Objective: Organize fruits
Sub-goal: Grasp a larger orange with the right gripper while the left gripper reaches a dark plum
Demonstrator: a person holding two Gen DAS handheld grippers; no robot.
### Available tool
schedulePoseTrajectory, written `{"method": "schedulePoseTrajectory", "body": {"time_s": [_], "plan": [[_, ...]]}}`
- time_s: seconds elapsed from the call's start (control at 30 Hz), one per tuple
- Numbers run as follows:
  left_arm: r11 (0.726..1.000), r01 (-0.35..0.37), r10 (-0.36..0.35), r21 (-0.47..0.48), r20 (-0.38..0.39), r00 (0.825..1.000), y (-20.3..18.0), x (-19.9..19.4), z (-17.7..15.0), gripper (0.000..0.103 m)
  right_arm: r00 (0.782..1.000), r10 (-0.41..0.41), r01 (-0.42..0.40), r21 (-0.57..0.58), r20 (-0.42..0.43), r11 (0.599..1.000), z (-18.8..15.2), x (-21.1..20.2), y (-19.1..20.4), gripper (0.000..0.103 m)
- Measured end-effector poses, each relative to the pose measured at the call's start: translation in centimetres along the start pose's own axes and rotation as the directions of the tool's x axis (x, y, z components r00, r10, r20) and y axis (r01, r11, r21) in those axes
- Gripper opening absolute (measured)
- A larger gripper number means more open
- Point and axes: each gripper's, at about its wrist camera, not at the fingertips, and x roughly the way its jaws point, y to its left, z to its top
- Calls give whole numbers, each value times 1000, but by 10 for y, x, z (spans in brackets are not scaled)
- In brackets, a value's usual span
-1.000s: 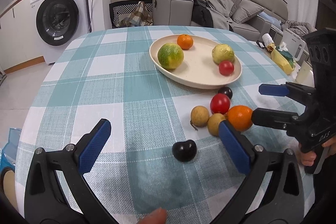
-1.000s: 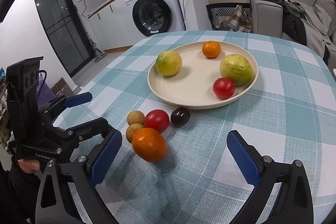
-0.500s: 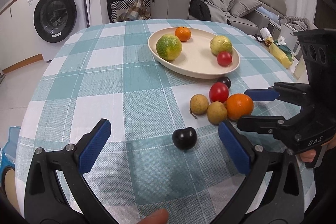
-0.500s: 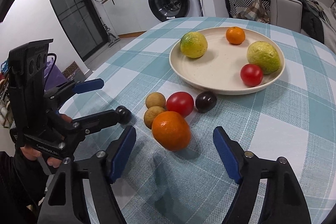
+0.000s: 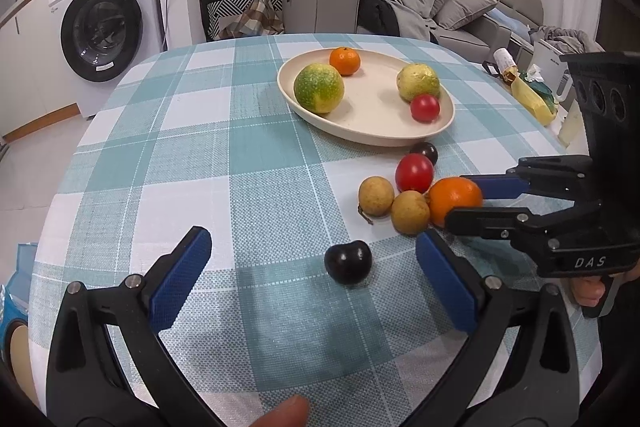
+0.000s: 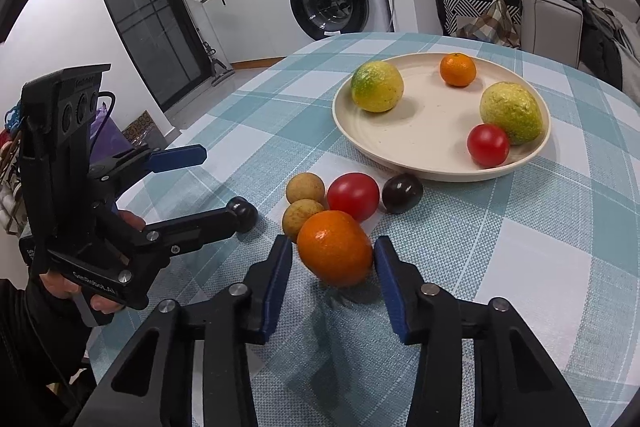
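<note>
Loose orange (image 6: 334, 247) on cloth, touching brown fruit (image 6: 300, 219); four fruits on cream plate (image 6: 416, 163)

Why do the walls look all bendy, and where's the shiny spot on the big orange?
Both views come through fisheye lenses, so straight edges curve near the dark rounded corners. In the right wrist view, a small white glare sits on top of the orange, which casts a soft shadow toward the right claw. In the left wrist view, the dark cherry shows faint highlights.
</note>
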Motion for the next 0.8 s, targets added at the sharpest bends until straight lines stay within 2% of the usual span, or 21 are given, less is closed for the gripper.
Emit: {"method": "schedulePoseTrajectory", "body": {"time_s": [0.13, 0.3, 0.37, 0.43, 0.57, 0.63, 0.73, 0.8], "plan": [[1000, 9, -8, 4, -5, 1000, -1, 2, 0, 102, 1000, -6, 6, -18, 9, 1000, 0, -2, 3, 39], [1000, 22, -22, 11, -6, 1000, -2, 2, 0, 100, 998, 1, -1, -10, 67, 1000, 3, -13, 1, 39], [999, 33, -33, 16, -18, 999, -3, 3, -1, 95, 996, 2, -3, 8, 92, 1000, 4, -18, -2, 39], [997, 63, -62, 33, -41, 997, -6, 6, -2, 85, 994, 0, -3, 26, 107, 1000, 5, -21, -5, 39], [996, 72, -70, 52, -49, 996, -11, 8, -4, 81, 994, -1, -4, 44, 112, 999, 7, -21, -9, 39], [996, 82, -79, 46, -56, 995, -11, 9, -4, 74, 994, -2, -4, 46, 113, 999, 8, -22, -9, 39], [993, 110, -106, 37, -97, 990, -9, 14, -6, 53, 993, 4, -9, 48, 116, 999, 8, -22, -10, 39], [993, 108, -104, 36, -103, 989, -9, 16, -6, 50, 993, 1, -7, 50, 115, 999, 8, -22, -10, 39]]}}
